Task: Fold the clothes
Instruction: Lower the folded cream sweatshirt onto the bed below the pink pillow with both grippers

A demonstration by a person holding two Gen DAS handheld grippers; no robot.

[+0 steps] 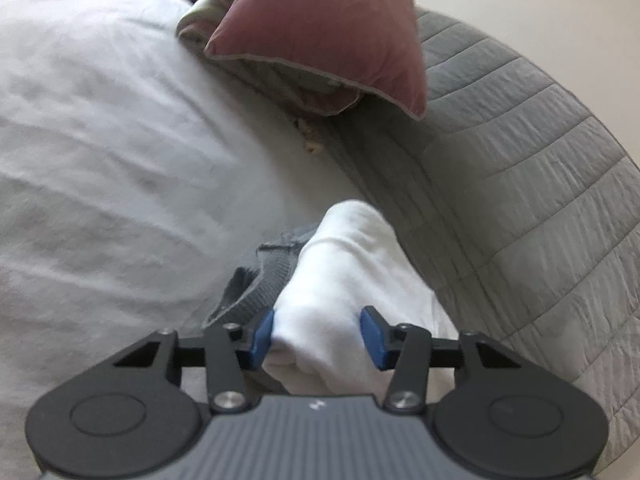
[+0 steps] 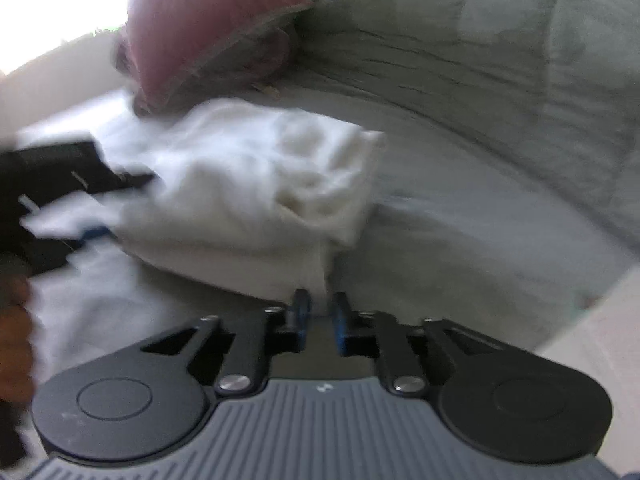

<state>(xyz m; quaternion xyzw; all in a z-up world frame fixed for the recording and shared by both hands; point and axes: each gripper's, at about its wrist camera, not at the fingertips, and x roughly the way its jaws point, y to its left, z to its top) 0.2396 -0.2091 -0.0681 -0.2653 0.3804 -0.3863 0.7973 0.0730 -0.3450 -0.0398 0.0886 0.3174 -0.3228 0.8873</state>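
A folded white garment (image 1: 344, 264) lies on the white bedsheet (image 1: 100, 140), and my left gripper (image 1: 318, 336) is shut on its thick near end, blue pads (image 1: 262, 336) pressing both sides. A grey knitted garment (image 1: 260, 276) sits under it on the left. In the blurred right wrist view the same white garment (image 2: 260, 184) is a bulky bundle, with the left gripper (image 2: 100, 208) at its left end. My right gripper (image 2: 320, 316) is just below the bundle's near corner, jaws almost together with only a narrow gap and no cloth seen between them.
A dusty pink cushion (image 1: 320, 28) rests at the back against a grey quilted cover (image 1: 520, 152). That pink cushion (image 2: 200, 28) and the grey quilted cover (image 2: 480, 60) fill the back of the right wrist view. A person's hand (image 2: 14, 344) shows at the left edge.
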